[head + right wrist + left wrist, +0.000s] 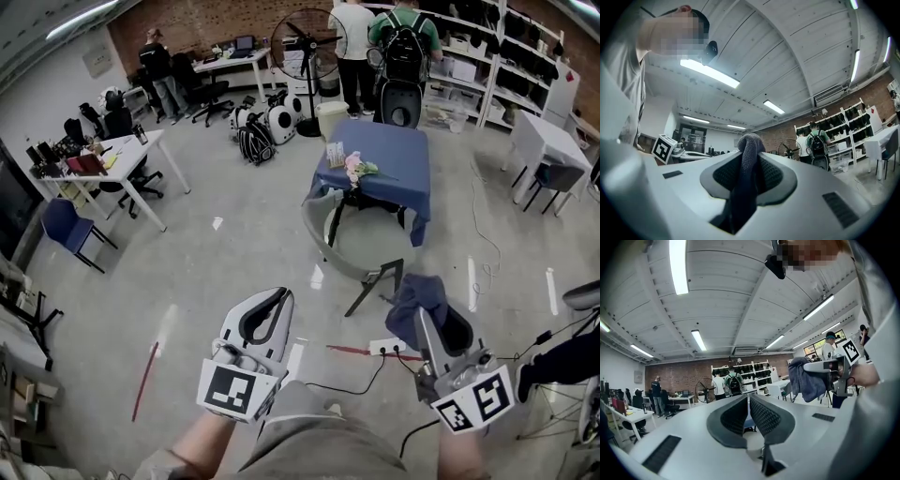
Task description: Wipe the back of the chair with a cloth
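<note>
Chair [330, 246]: grey, curved shell back, tucked at the near edge of the blue-covered table [389, 159], with its back turned away from the table toward us.

Cloth [747, 154]: dark blue, pinched between the right gripper [429, 314] jaws, bunched end poking past the tips. It sits on the near side of the table, well apart from it, and isn't touching the chair.

Left gripper [749, 401]: jaws closed together with nothing between them, also well short of the table.

My read of the step: bringing the cloth in, no wiping contact yet. To do it well:
- lead with the bunched end so fabric, not jaw tips, meets the shell
- follow the curve of the back edge to edge, with overlapping passes
- the left gripper could brace the chair so it doesn't slide under the table
- mind the power strip [389, 349] and its cables on the floor, near side of the table

Count: 1 chair at the table, 1 cloth, 2 grippers, 1 table, 1 power strip.
</note>
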Available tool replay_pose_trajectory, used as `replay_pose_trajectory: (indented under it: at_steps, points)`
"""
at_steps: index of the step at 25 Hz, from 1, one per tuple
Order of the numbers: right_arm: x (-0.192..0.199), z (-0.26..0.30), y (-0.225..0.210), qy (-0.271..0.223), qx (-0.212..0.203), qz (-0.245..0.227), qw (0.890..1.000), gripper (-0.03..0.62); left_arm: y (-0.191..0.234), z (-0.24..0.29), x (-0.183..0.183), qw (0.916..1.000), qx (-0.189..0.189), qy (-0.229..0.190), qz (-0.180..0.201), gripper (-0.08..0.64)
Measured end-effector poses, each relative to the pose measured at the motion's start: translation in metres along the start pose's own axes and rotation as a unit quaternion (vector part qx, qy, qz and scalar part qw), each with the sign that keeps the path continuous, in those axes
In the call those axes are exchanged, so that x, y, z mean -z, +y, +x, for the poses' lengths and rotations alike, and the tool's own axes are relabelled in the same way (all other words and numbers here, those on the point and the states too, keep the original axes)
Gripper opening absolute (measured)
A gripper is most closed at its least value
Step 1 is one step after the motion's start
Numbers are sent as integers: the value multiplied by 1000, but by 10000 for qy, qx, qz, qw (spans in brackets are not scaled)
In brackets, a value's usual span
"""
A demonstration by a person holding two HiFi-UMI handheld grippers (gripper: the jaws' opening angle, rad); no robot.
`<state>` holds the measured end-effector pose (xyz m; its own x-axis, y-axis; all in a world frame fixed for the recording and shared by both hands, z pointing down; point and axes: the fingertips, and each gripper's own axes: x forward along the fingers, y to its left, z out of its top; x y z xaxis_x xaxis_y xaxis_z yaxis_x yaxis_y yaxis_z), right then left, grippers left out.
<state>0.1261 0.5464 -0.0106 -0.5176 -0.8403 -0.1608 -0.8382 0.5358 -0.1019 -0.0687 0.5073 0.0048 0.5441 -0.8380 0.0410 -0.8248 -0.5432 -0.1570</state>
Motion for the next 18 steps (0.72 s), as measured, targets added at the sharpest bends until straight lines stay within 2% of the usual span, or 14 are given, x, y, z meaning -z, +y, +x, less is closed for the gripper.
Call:
replay_pose_trajectory:
  at_steps: [2, 3, 4, 5, 8, 18]
  points:
    - [2, -1, -2, 29, 12, 16, 10000, 101, 5, -2, -1, 9999, -93, -102, -44, 34]
    - [4, -2, -3, 41, 5, 23, 10000, 101, 8, -3, -1, 9996, -158, -148, -157, 69]
    - [5, -1, -3, 51, -5, 20, 10000, 101, 13, -3, -1, 9992, -224, -185, -276, 172]
    - [6, -1, -3, 63, -9, 7, 10000, 101, 18, -2, -2, 9987, -286, -208, -366, 213]
    - [6, 5, -8, 93, 32, -20, 9999, 101, 28, 4, -1, 9983, -386, -186, -408, 219]
    - [31, 41, -35, 227, 111, -69, 9997, 101, 54, 47, 24, 9988, -323, -105, -361, 218]
